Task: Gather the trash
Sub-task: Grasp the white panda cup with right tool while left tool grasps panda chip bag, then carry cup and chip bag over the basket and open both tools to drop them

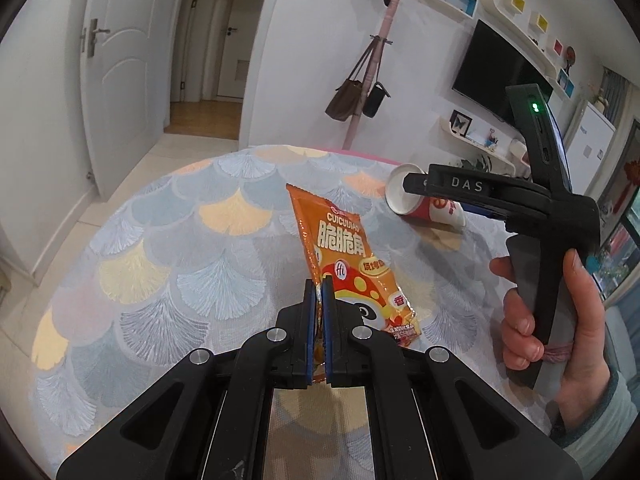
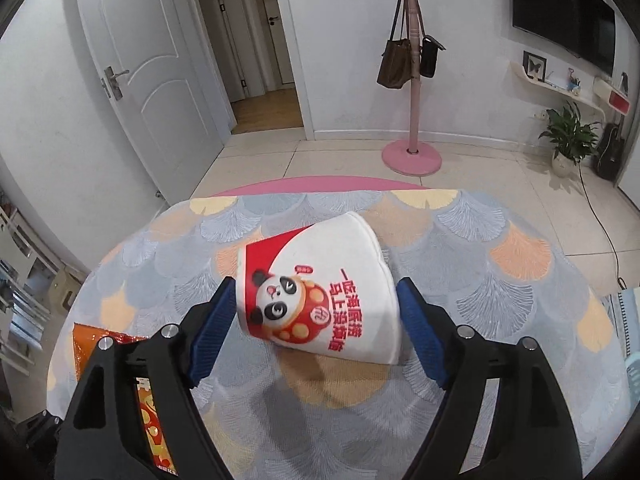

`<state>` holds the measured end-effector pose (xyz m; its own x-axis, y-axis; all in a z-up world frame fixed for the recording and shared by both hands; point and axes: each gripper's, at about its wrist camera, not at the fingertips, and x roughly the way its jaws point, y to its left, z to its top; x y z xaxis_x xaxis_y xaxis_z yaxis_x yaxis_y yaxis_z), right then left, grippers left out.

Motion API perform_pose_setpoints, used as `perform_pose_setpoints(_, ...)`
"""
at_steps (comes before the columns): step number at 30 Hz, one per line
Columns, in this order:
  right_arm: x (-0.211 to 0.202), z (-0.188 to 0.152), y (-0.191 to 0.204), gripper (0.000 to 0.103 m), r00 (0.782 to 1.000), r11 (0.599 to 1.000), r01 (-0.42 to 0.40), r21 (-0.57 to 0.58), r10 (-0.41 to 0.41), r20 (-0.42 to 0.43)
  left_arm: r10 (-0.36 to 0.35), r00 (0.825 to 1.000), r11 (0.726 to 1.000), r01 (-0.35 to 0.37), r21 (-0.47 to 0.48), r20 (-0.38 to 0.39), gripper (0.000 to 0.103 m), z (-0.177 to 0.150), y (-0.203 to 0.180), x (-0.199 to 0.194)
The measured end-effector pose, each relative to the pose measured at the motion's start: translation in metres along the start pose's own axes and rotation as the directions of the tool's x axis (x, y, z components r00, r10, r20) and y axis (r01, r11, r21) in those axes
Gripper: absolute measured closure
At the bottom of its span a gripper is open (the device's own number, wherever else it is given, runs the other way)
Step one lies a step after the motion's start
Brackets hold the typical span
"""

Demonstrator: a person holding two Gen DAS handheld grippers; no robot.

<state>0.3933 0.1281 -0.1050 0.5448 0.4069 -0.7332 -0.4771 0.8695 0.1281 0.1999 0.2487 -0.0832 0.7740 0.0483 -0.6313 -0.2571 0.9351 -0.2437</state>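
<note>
Left wrist view: the left claw (image 1: 319, 292) is clamped on the near edge of the orange snack bag (image 1: 348, 256) above the table (image 1: 160, 240). The right claw (image 2: 316, 312) gapes wide around the tipped paper cup (image 2: 320, 292), pads just beside its walls.

Below my fingers spreads a table (image 1: 168, 240) under a fan-patterned cloth. On it, mid-frame in my left view, lies an orange snack packet (image 1: 352, 256); a paper cup (image 2: 320, 292) lies tipped, centre of my right view.
</note>
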Motion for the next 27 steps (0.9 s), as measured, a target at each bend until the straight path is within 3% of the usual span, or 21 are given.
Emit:
perform_pose_setpoints(7,0.008,0.000,-0.003,0.031,0.999,1.000,0.004,0.008,-0.004,-0.038,0.013,1.000,1.000,-0.013,0.007,-0.010,0.101,0.001,-0.002,0.004)
perform_pose_setpoints(13,-0.008,-0.002,-0.006,0.031,0.998,0.999,-0.044,0.007,0.044,0.042,0.007,1.000,1.000,-0.007,0.001,0.008,0.101,0.000,-0.001,0.000)
perform_pose_setpoints(19,-0.034,-0.007,-0.012,0.031,0.991,0.998,-0.061,0.020,0.058,0.124,0.007,0.999,1.000,-0.008,0.021,0.042,0.101,-0.001,-0.006,-0.008)
perform_pose_setpoints(22,-0.050,-0.007,-0.026,0.031,0.985,0.987,-0.136,0.086,0.125,0.115,-0.051,0.998,0.999,0.051,-0.009,0.034,0.102,0.000,-0.008,-0.016)
perform_pose_setpoints(27,-0.113,-0.020,-0.049,0.031,0.975,0.982,-0.145,0.123,0.120,0.189,-0.074,0.994,0.996,0.070,0.048,0.086,0.102,0.008,-0.036,-0.046)
